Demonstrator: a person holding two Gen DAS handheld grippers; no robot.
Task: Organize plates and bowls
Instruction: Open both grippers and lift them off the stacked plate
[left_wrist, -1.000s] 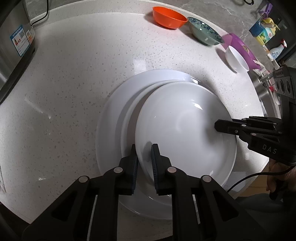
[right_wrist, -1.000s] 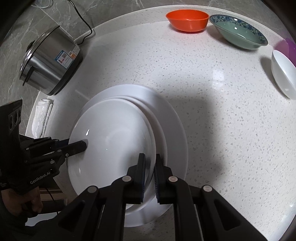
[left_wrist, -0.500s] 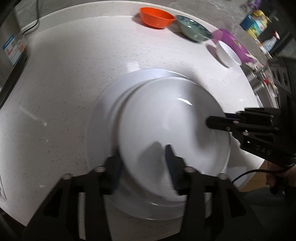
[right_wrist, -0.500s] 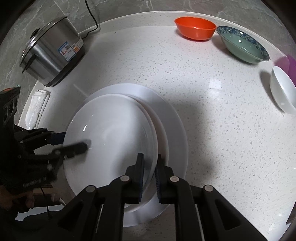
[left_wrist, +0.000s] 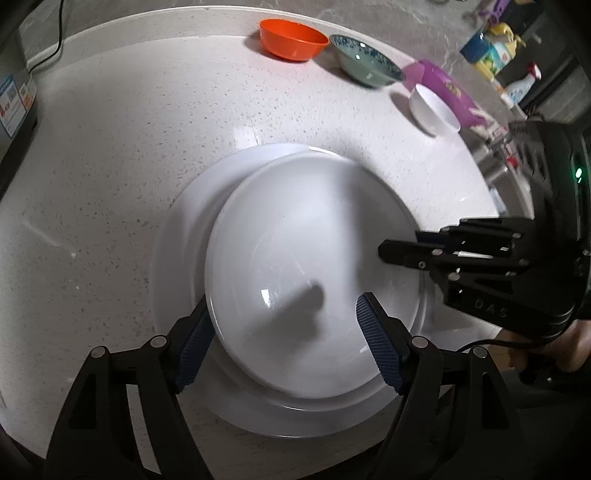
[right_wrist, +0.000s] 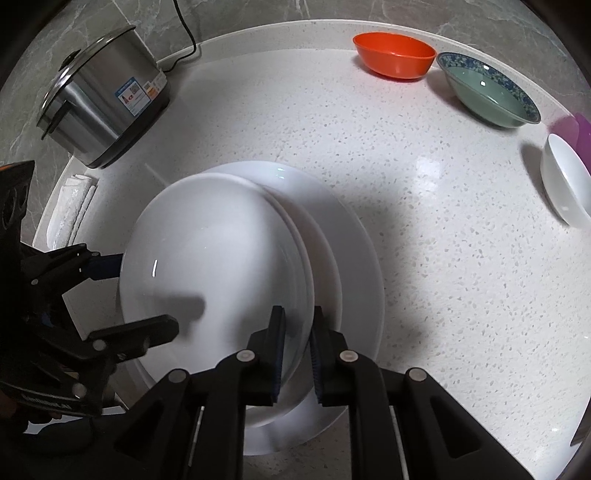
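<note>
A white deep plate (left_wrist: 295, 236) (right_wrist: 221, 240) lies on a stack of larger white plates (left_wrist: 173, 236) (right_wrist: 354, 251) on the white speckled counter. My right gripper (right_wrist: 297, 328) is shut on the top plate's rim; it also shows in the left wrist view (left_wrist: 402, 251). My left gripper (left_wrist: 284, 339) is open, its fingers apart on either side of the plate's near rim; it also shows in the right wrist view (right_wrist: 144, 295). An orange bowl (left_wrist: 291, 38) (right_wrist: 393, 53), a green bowl (left_wrist: 365, 64) (right_wrist: 487, 92) and a small white bowl (left_wrist: 434, 109) (right_wrist: 565, 181) stand at the back.
A steel rice cooker (right_wrist: 103, 99) with its cord stands at the back left. A folded white cloth (right_wrist: 70, 210) lies by the counter edge. A purple tray (left_wrist: 443, 88) and bottles (left_wrist: 521, 85) are at the far right.
My left gripper has opened and let go of the top plate's rim. My right gripper stays shut on the plate, which has shifted a little over the stack.
</note>
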